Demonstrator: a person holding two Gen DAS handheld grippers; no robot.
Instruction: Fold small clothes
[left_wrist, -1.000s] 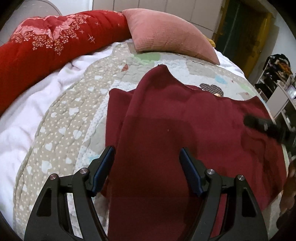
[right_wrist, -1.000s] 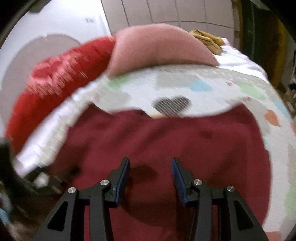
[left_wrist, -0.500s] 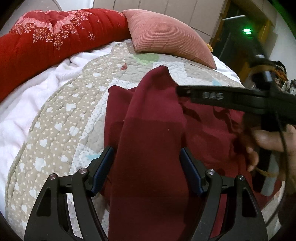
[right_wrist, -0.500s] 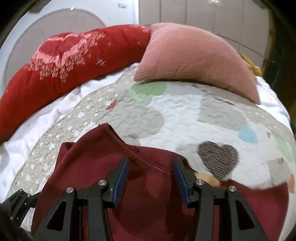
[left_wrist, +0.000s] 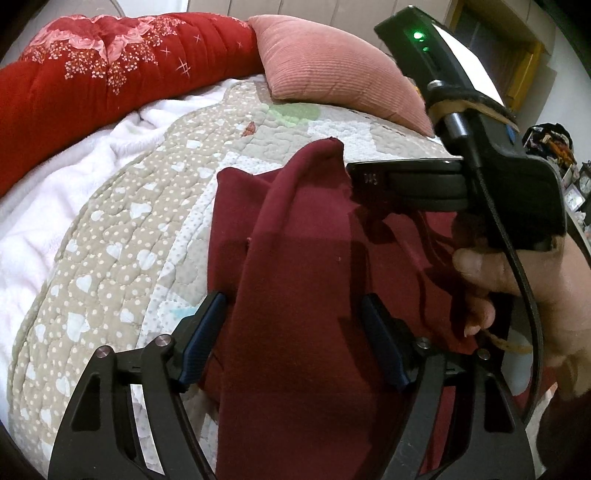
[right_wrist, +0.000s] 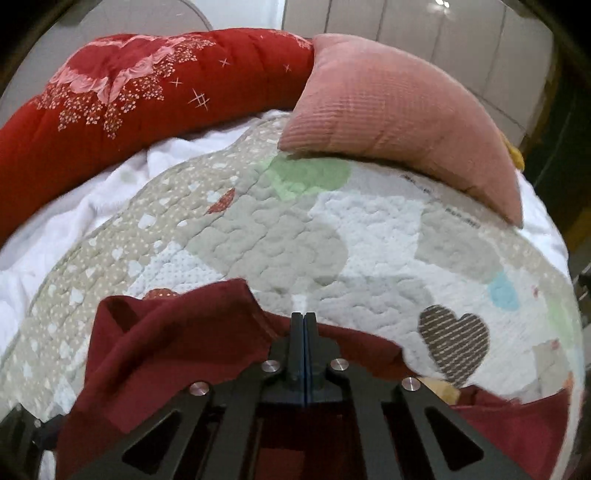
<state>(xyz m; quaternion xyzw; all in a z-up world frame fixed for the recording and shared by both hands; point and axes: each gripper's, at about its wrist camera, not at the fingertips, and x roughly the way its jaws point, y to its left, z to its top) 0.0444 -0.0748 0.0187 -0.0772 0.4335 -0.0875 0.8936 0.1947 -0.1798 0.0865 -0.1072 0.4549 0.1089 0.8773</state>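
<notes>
A dark red garment (left_wrist: 295, 266) lies partly folded on the quilted bed cover (left_wrist: 122, 236). My left gripper (left_wrist: 293, 343) is open, its jaws standing either side of a folded strip of the garment, low over it. My right gripper (right_wrist: 303, 325) is shut on the garment's (right_wrist: 177, 343) far edge near a raised corner. In the left wrist view the right gripper (left_wrist: 354, 177) comes in from the right, pinching the cloth beside that corner, held by a hand (left_wrist: 517, 280).
A pink corduroy pillow (left_wrist: 332, 70) and a rolled red floral blanket (left_wrist: 92, 81) lie at the head of the bed. A white fleece sheet (left_wrist: 55, 192) shows at the left. Shelves with clutter (left_wrist: 550, 144) stand at the far right.
My right gripper moved left and forward to the garment's far edge and closed on it. My left gripper stayed open over the folded strip.
</notes>
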